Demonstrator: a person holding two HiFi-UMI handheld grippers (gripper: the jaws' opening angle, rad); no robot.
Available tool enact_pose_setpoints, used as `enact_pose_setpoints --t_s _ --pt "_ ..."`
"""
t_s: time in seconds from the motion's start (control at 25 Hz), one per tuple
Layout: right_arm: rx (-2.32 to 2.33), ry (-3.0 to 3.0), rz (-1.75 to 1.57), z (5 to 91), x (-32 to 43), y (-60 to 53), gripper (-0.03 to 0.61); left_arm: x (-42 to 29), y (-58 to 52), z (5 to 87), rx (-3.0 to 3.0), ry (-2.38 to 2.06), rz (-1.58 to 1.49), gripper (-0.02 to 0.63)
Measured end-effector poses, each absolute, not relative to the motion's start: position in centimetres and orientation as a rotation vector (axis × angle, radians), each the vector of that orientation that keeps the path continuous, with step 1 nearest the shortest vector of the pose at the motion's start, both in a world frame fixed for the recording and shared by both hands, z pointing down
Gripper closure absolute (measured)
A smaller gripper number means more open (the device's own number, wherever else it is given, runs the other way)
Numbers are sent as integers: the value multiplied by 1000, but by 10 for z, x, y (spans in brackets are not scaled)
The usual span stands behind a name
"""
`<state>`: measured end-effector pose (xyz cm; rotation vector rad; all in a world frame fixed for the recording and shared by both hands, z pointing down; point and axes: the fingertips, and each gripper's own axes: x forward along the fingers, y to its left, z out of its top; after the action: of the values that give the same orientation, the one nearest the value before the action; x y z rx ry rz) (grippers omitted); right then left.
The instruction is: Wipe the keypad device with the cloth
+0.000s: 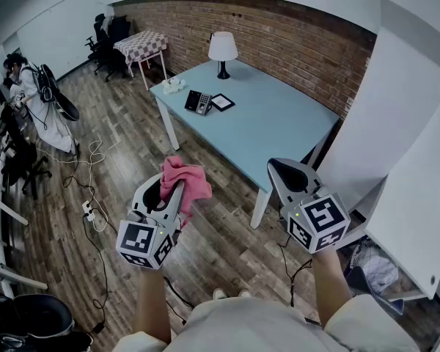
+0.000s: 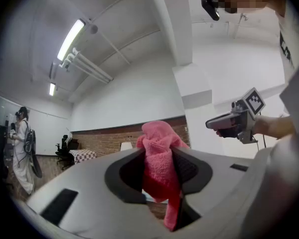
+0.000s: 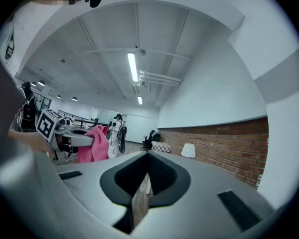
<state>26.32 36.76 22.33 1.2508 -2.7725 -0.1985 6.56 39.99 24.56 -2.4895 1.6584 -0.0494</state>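
we carry a pink cloth (image 1: pixel 185 176) above the floor
our left gripper (image 1: pixel 177 195) pinches the cloth; our right gripper (image 1: pixel 280 170) is pressed together, empty. the keypad device (image 1: pixel 199 102) lies on the blue table (image 1: pixel 279 130), well apart.

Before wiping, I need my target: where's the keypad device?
Head view, upper centre: keypad device on the blue table, beside the black frame, near the lamp.

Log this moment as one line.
stage: wiping not begun | left gripper: shut on pink cloth | right gripper: shut, empty | keypad device: on blue table, untouched
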Motion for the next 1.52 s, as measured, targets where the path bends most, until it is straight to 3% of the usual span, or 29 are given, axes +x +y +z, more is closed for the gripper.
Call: enact_pose_setpoints --t_s 0.8,1.52 --pt "1347 -2693 -123 251 194 340 560 12 386 268 -2572 1613 -59 456" --pt "1304 -2758 -193 262 135 231 561 -43 273 292 -2596 1630 -100 456"
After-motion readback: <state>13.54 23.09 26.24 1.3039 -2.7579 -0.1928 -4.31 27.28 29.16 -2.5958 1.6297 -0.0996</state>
